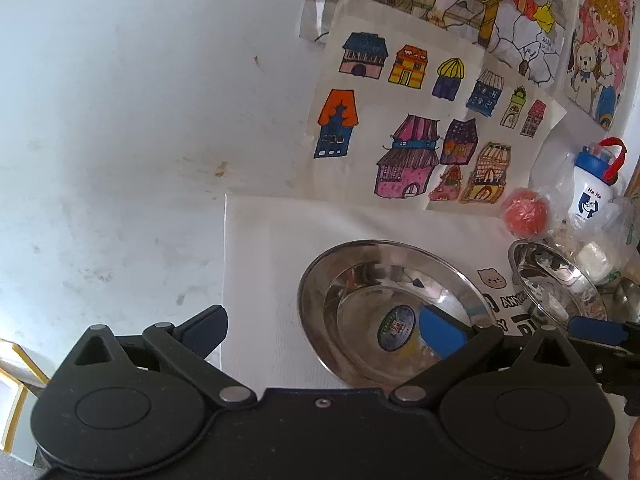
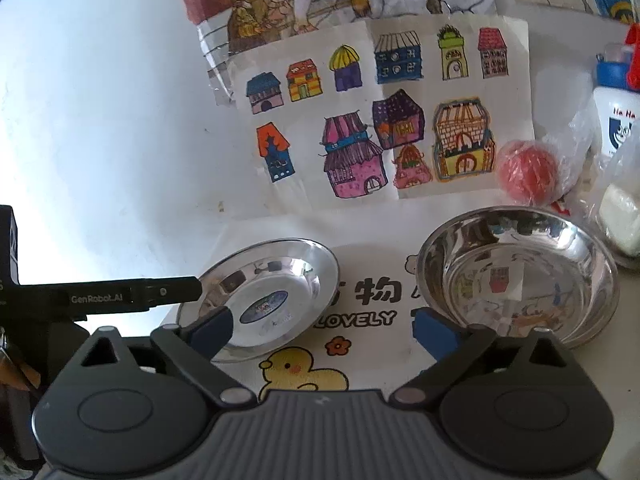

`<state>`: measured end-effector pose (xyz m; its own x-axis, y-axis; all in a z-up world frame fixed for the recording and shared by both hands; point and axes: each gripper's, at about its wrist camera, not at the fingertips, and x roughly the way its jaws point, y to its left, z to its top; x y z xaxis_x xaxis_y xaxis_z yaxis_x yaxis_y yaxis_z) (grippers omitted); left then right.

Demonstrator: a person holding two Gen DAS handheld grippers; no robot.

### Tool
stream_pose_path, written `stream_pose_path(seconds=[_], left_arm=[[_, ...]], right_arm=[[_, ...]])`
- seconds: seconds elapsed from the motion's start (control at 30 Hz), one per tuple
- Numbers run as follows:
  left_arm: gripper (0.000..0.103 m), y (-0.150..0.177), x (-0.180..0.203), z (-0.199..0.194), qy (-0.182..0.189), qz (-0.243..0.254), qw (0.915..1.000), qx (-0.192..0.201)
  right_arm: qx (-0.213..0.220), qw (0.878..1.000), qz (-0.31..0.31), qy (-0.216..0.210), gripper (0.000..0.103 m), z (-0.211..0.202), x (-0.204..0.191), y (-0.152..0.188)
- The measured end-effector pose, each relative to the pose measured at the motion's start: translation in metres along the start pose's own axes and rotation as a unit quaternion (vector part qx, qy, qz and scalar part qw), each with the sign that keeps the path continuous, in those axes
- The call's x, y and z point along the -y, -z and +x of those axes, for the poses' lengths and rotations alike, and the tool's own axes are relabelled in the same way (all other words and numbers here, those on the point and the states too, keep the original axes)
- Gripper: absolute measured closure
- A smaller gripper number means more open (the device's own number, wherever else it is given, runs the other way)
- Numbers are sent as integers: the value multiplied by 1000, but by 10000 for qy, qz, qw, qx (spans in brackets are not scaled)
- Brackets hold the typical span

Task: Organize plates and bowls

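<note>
Plate (image 2: pixel 272 296) and bowl (image 2: pixel 516 272); only right view shows duck print (image 2: pixel 304 372)

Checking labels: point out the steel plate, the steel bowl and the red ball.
steel plate (image 2: pixel 276 280), right wrist view, inner slope.
steel bowl (image 2: pixel 516 276), right wrist view, inner bottom.
red ball (image 2: pixel 526 172), right wrist view, front face.

Silver plate (image 2: pixel 276 280), silver bowl (image 2: pixel 520 272), red ball (image 2: pixel 526 170), yellow duck print (image 2: pixel 300 372)
</note>
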<state>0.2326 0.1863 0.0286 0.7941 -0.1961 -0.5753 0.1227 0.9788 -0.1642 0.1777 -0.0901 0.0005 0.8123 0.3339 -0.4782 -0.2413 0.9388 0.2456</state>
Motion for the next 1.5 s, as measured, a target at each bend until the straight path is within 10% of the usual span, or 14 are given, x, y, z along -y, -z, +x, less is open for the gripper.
stream_pose_path(seconds=[0.5, 1.03, 1.5], left_arm=[[30, -10, -11, 26, 194, -104, 9993, -314], [81, -11, -17, 40, 197, -358, 9969, -667], [84, -11, -16, 38, 183, -373, 9971, -633]], right_arm=[[-189, 9997, 124, -22, 23, 23, 6, -2], [-366, 9991, 195, -98, 63, 42, 9, -5], [-425, 9973, 401, -449, 83, 51, 12, -2]])
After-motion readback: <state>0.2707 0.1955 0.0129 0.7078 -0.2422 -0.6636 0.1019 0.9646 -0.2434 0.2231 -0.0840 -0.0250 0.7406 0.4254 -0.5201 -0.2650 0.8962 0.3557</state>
